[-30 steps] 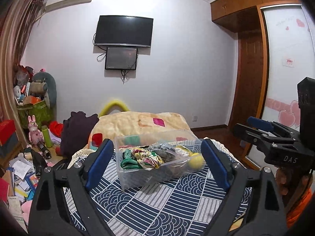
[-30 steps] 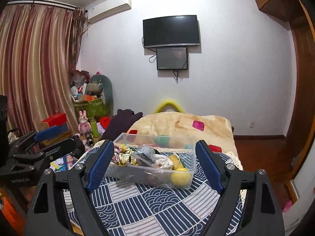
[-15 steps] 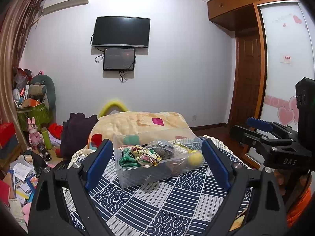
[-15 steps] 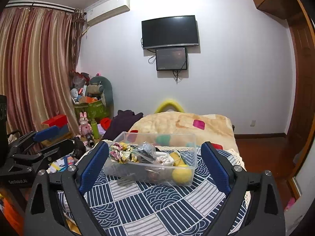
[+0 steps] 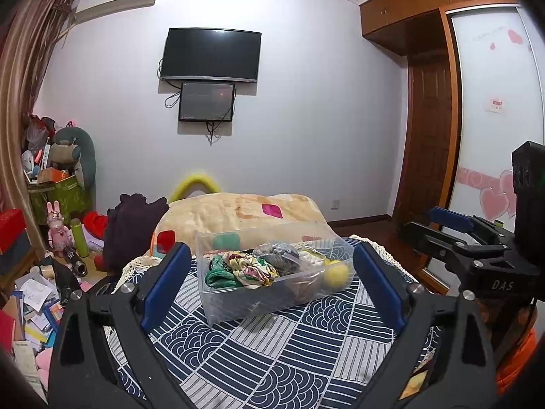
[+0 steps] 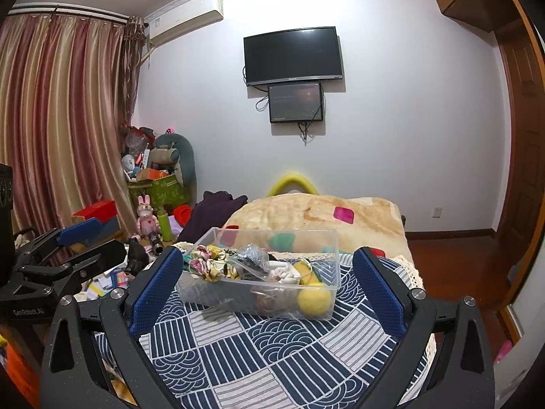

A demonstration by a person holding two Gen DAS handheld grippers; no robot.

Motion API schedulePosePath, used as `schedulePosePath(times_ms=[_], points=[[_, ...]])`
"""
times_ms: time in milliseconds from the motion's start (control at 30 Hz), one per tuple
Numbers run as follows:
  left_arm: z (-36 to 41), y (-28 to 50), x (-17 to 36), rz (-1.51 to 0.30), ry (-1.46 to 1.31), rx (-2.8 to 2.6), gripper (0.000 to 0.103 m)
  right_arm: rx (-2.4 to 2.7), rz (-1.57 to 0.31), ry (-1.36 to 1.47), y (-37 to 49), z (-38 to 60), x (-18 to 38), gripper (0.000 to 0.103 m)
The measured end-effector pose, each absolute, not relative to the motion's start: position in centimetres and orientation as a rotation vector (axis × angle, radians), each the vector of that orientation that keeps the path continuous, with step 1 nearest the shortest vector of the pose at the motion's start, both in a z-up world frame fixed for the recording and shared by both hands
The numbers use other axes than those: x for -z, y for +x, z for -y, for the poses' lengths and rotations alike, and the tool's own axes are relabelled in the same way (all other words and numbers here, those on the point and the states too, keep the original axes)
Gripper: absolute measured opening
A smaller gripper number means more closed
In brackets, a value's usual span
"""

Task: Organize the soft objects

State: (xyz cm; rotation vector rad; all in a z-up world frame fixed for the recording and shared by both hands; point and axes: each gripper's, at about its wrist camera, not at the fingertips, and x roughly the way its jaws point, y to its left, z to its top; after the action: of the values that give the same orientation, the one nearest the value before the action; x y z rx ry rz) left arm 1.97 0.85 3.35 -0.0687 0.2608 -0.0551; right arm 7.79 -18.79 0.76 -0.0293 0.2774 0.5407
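A clear plastic box [image 5: 238,301] stands on a round table with a blue patterned cloth [image 5: 279,351]. It holds several soft things: scrunchies [image 5: 250,269], a grey mesh piece [image 5: 281,255] and a yellow ball [image 5: 335,272]. My left gripper [image 5: 269,286] is open and empty, held back from the box, with its fingers framing it. My right gripper [image 6: 267,286] is open and empty in the same way before the box [image 6: 221,294]. The ball [image 6: 313,298] lies in the box's near right corner. Each gripper shows at the edge of the other's view.
A bed with a beige blanket [image 5: 238,211] lies behind the table, with dark clothing [image 5: 133,225] at its left. Cluttered toys and papers [image 5: 37,286] fill the floor at left. A wooden wardrobe and door [image 5: 429,136] stand at right.
Both grippers have drawn back and lifted slightly from the box. Both stay open and empty. The box and its contents have not moved.
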Motion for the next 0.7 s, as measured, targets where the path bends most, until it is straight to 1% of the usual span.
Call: schedulePosePath(times_ms=[67,700], points=[[-0.70,1.95,-3.37,-0.259,-0.069,0.055,0.099,-0.543,-0.277,-0.028,7.77,18.82,-0.80,0.100],[-0.56,1.67,-3.35,-0.247,-0.075,0.041,0.102,-0.541,-0.279,-0.029,7.76,18.87,-0.83,0.100]])
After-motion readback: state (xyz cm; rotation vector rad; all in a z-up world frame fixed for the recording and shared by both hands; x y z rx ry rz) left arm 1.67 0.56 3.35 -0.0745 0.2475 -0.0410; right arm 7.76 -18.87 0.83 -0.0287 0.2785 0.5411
